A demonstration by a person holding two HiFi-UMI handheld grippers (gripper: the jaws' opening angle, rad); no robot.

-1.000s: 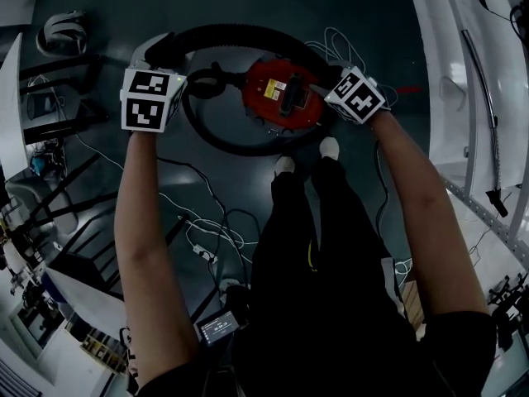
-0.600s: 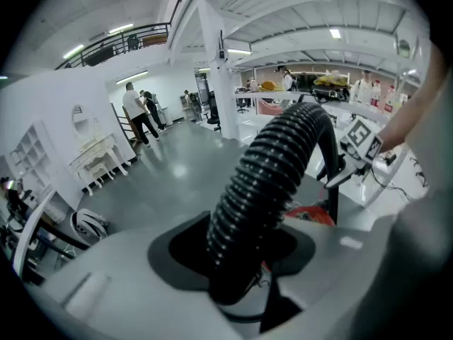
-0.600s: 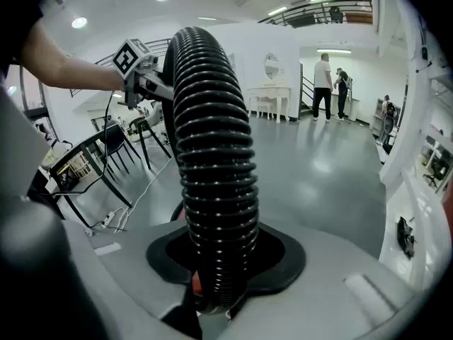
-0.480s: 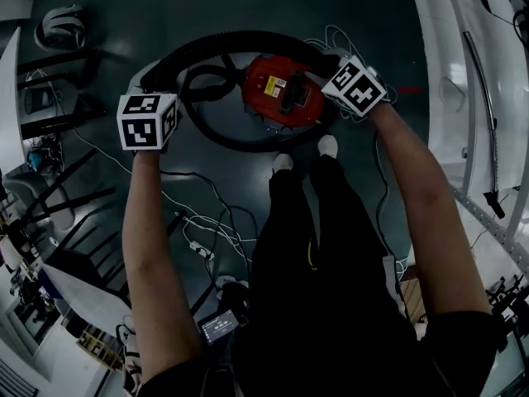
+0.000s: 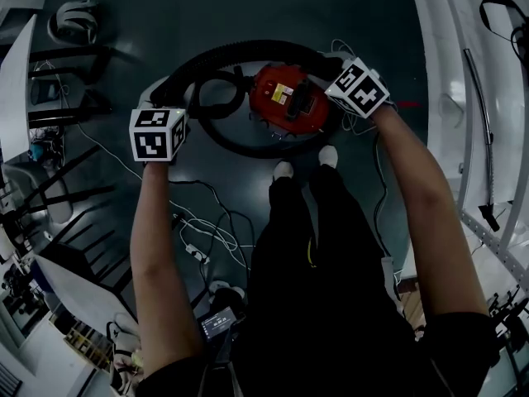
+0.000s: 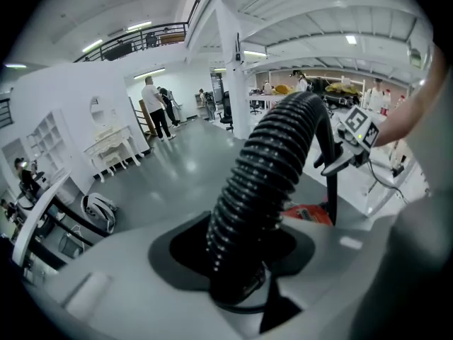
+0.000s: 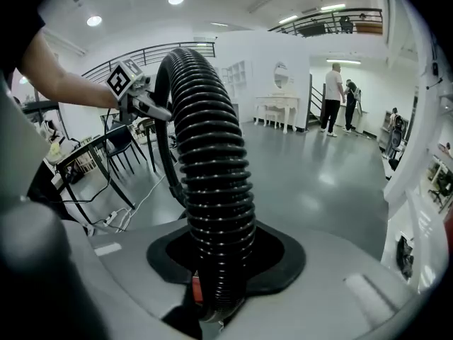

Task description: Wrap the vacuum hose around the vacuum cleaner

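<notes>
The red vacuum cleaner (image 5: 288, 99) sits on the dark floor just ahead of my feet. Its black ribbed hose (image 5: 248, 50) arcs over the far side of it from one gripper to the other, and another length loops round the near side. My left gripper (image 5: 169, 102) is left of the vacuum, shut on the hose (image 6: 272, 168), which rises between the jaws of the left gripper (image 6: 237, 285). My right gripper (image 5: 332, 69) is at the vacuum's right end. There the hose (image 7: 212, 183) stands up through the right gripper (image 7: 216, 292), clamped by its jaws.
Loose cables (image 5: 207, 230) and a power strip trail on the floor by my left leg. Chairs and frames (image 5: 58, 98) stand at the left, and a white structure (image 5: 471, 98) at the right. People (image 6: 154, 105) stand far off near a white dresser (image 6: 110, 151).
My left gripper has drawn the hose back toward me and slightly right, away from the far arc. The right gripper has stayed by the vacuum's right end.
</notes>
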